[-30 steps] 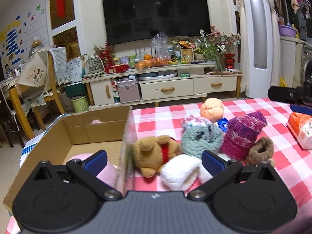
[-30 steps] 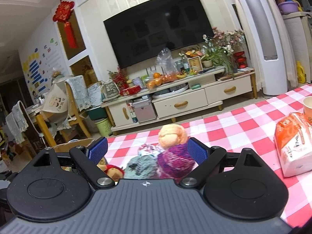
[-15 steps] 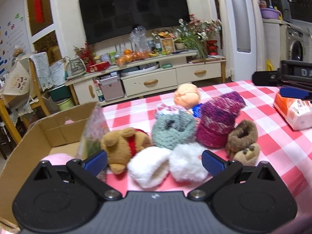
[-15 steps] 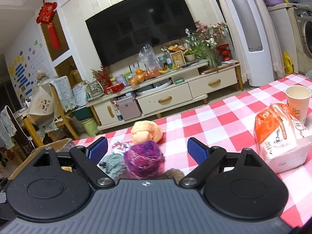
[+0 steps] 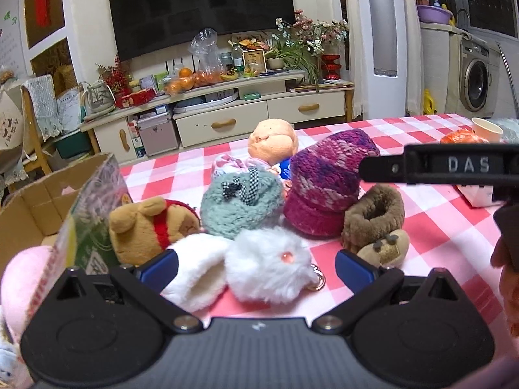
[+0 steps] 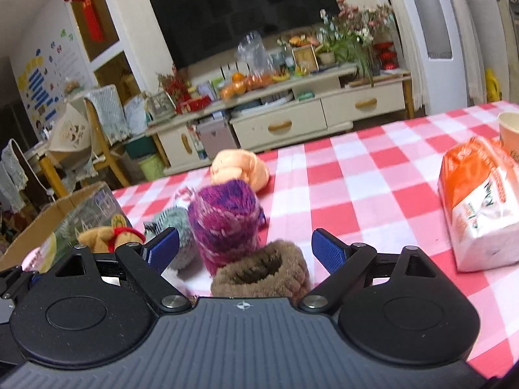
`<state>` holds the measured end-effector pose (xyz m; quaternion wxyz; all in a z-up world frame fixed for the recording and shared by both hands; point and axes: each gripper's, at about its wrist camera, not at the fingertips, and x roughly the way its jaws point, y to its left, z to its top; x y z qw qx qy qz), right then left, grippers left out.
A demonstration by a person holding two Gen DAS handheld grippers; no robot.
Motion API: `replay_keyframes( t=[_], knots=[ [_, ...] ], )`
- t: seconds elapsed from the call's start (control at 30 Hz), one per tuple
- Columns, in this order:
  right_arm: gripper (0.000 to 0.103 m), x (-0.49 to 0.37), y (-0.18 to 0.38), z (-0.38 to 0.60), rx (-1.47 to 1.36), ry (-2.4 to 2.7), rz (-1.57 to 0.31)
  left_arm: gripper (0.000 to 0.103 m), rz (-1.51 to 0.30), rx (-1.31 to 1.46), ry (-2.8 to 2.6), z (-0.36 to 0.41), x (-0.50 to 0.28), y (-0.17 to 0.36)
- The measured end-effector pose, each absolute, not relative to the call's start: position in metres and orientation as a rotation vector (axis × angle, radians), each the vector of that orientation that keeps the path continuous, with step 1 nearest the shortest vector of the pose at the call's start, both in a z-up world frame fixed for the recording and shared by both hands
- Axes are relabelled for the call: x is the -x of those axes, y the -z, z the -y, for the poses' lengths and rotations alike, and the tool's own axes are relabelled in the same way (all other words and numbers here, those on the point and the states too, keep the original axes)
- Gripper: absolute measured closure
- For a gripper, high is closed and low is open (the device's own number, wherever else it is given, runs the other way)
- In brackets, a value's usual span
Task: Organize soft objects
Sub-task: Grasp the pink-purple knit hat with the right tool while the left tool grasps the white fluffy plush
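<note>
Since the earlier frames you have swung both claws rightward and closer to the pile: the cardboard box has slid to the left margin of each view, and the toys now fill the middle.

Left wrist view. Your left claw (image 5: 256,267) stands released, its blue pads spread either side of the white fluffy toy (image 5: 266,264), which lies on the checked tabletop (image 5: 431,223) between them but is not yet gripped. That framing suggests this is your intended pick. A second white plush (image 5: 194,274) lies touching it on the left. Behind them sit the brown bear with a red scarf (image 5: 146,228), the grey-green fuzzy toy (image 5: 241,202), the purple knitted hat (image 5: 324,181), the orange doll head (image 5: 274,139) and the brown furry slipper (image 5: 373,223). The cardboard box (image 5: 35,194) stands open at the left, just beside the bear, with a pink soft item (image 5: 19,278) already inside; it is evidently the destination. The right claw's body crosses the right side of this view.

Right wrist view. Your right claw (image 6: 245,249) is likewise released, holding nothing. Its pads straddle the knitted hat and the slipper, the slipper lying nearest, just ahead of the claw body. A tissue pack (image 6: 476,207) and a paper cup (image 6: 509,133) stand well apart on the right, clear of the sorting area.

All pile items remain on the tabletop; I judge the sorting to be at an early stage.
</note>
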<state>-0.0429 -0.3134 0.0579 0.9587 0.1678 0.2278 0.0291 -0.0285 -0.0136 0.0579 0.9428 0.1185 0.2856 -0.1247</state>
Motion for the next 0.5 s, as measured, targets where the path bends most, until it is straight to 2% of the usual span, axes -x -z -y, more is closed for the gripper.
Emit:
replay_keyframes(
  t=[0.3, 0.5],
  knots=[
    [0.000, 0.028, -0.060, 0.305, -0.273, -0.105, -0.461, 0.002, -0.617, -0.202, 0.250, 0.024, 0.010, -0.045],
    [0.000, 0.010, -0.057, 0.312, -0.308, -0.118, -0.461, 0.012, -0.650, -0.167, 0.245, 0.024, -0.001, -0.039]
  ],
)
